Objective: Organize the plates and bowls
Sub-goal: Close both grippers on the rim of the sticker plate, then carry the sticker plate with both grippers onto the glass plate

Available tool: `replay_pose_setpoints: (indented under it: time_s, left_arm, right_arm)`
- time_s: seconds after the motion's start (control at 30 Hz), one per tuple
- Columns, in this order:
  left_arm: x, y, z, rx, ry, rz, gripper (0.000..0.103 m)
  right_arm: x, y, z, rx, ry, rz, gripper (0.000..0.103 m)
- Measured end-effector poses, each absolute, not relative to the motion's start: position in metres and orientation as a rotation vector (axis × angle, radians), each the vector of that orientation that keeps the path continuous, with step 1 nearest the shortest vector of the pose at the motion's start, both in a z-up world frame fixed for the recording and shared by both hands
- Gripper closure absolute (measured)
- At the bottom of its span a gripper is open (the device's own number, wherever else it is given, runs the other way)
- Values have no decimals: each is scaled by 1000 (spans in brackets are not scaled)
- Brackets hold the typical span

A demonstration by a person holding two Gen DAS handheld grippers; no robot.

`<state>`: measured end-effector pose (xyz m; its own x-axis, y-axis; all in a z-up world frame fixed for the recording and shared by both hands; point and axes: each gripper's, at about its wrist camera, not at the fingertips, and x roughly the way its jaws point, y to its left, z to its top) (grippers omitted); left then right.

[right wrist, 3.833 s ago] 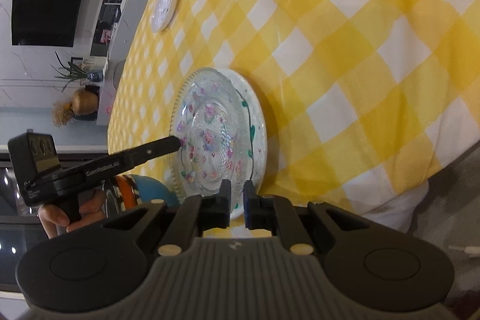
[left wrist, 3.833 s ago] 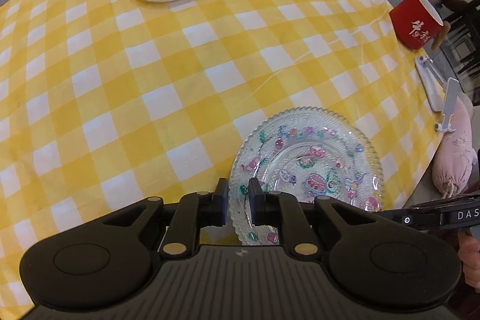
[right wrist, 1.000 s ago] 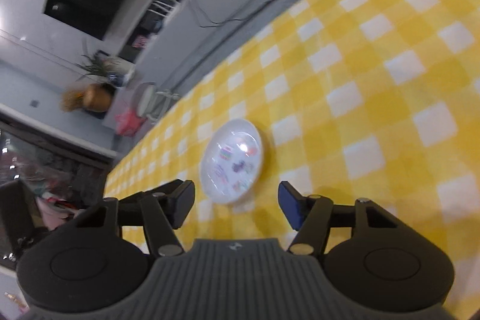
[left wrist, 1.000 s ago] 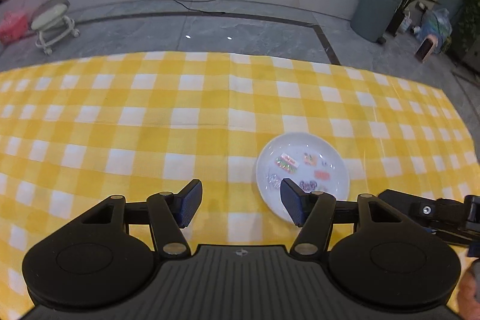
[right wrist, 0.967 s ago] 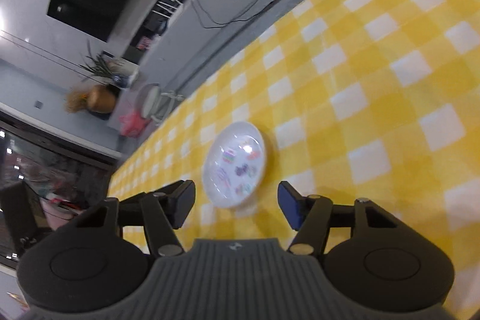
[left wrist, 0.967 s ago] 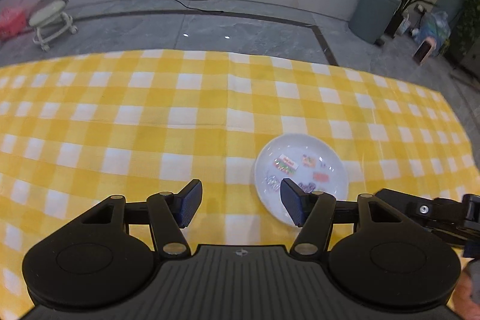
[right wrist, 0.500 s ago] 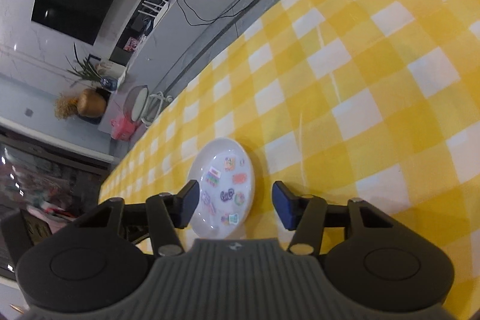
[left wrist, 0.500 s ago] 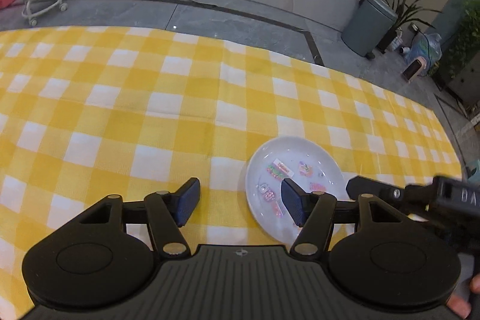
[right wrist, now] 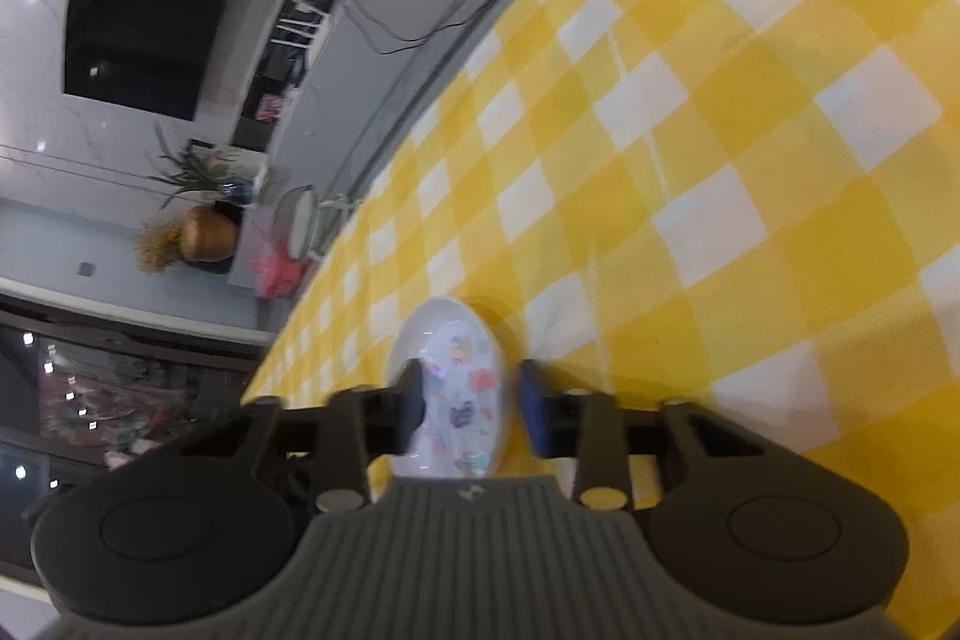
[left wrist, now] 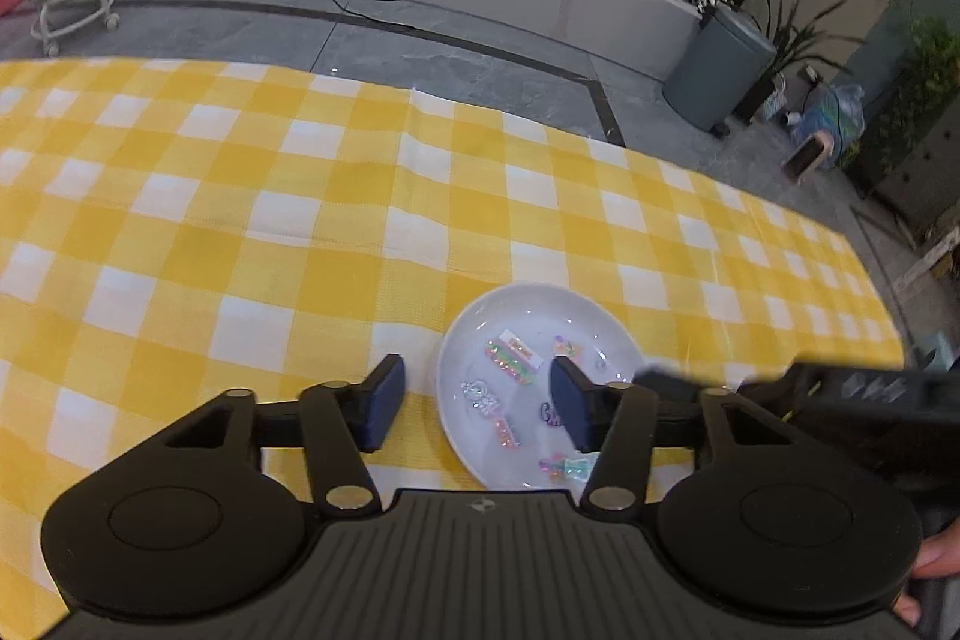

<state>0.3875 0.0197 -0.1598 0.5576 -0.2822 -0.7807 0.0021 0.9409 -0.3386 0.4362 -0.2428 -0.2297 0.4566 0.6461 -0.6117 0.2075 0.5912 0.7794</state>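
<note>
Both grippers are sitting lower and nearer the plate [left wrist: 528, 289] than a second ago, and it is now filling the space just ahead of their fingers instead of lying further up the cloth [left wrist: 240, 220]. I am reading this as the pick-up step: the plate is lying flat on the cloth near the table's right side, not yet lifted. The left gripper [left wrist: 477, 406] has just been closing and is standing about half open, one finger over the cloth beside the plate, the other over its bowl, holding nothing. The right gripper [right wrist: 468, 412] has also just been closing; its view is blurring, but I am still seeing a gap with the plate's near part between the jaws, and I cannot confirm the pads are pressing on it. Next I am expecting to finish pinching the rim, check it is not slipping, then lift level and carry it away
</note>
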Motion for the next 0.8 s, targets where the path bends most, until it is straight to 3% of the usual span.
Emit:
replay_pose_setpoints:
  time_s: [0.03,0.1,0.23,0.3,0.8]
  left_arm:
    - [387,21,-160,-327,965,-157,57]
    - [388,22,-162,-345,956,-122,68]
    - [388,17,-163,-316,947,-105,74]
    - [388,14,-162,-310,958,-108,85]
    - [372,-2,-139,-233,954,-151,91]
  right_arm:
    - [434,-244,-231,939,1101,318,103]
    - [433,-249,-237,993,1104,320,103]
    - [433,-252,-238,1019,1107,320,103]
    - [433,-246,-232,964,1100,317,103]
    - [415,-254,-214,933,1090,292,101]
